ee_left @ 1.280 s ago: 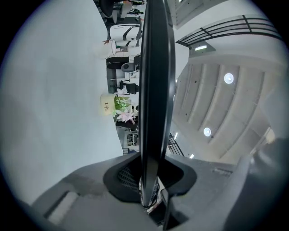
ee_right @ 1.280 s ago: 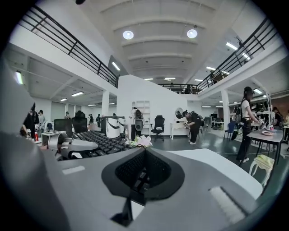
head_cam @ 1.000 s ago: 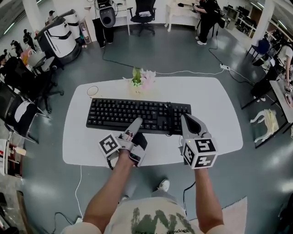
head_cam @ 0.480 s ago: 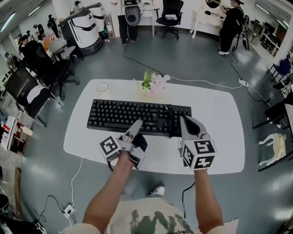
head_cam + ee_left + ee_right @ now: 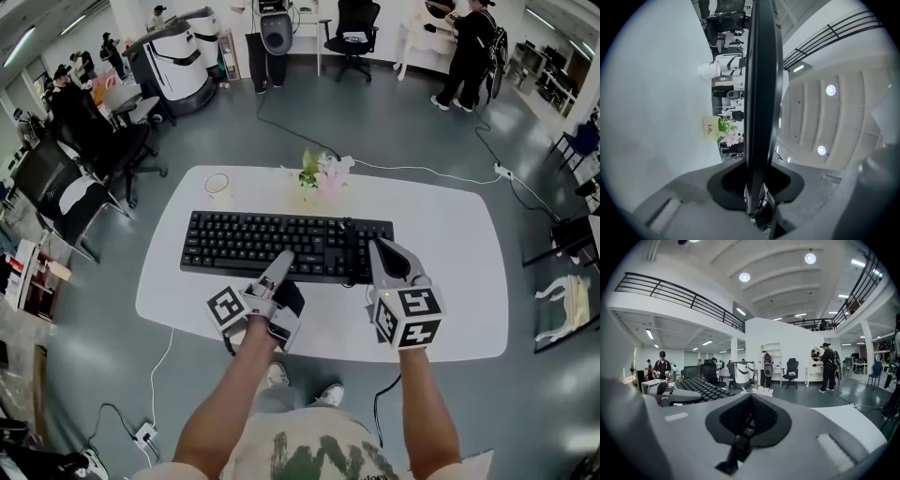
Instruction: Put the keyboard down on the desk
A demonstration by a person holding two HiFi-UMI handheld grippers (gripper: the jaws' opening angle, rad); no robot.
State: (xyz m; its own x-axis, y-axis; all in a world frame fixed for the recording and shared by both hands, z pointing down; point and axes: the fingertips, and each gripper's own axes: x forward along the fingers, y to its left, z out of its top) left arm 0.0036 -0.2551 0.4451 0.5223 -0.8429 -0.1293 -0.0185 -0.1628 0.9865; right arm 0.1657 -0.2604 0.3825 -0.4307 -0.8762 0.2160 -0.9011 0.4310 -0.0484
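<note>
A black keyboard lies lengthwise over the white desk. My left gripper is turned on its side at the keyboard's near edge, left of middle. In the left gripper view the keyboard runs edge-on between the jaws, and the left gripper is shut on it. My right gripper stands upright at the keyboard's right end. In the right gripper view the keys stretch away to the left of the right gripper. How its jaws stand does not show.
A small flower pot and a white cup stand at the desk's far edge behind the keyboard. Office chairs crowd the floor at the left. A cable trails over the floor beyond the desk. People stand far back.
The head view has shifted, so the desk sits differently in the picture. Both grippers keep the same places on the keyboard.
</note>
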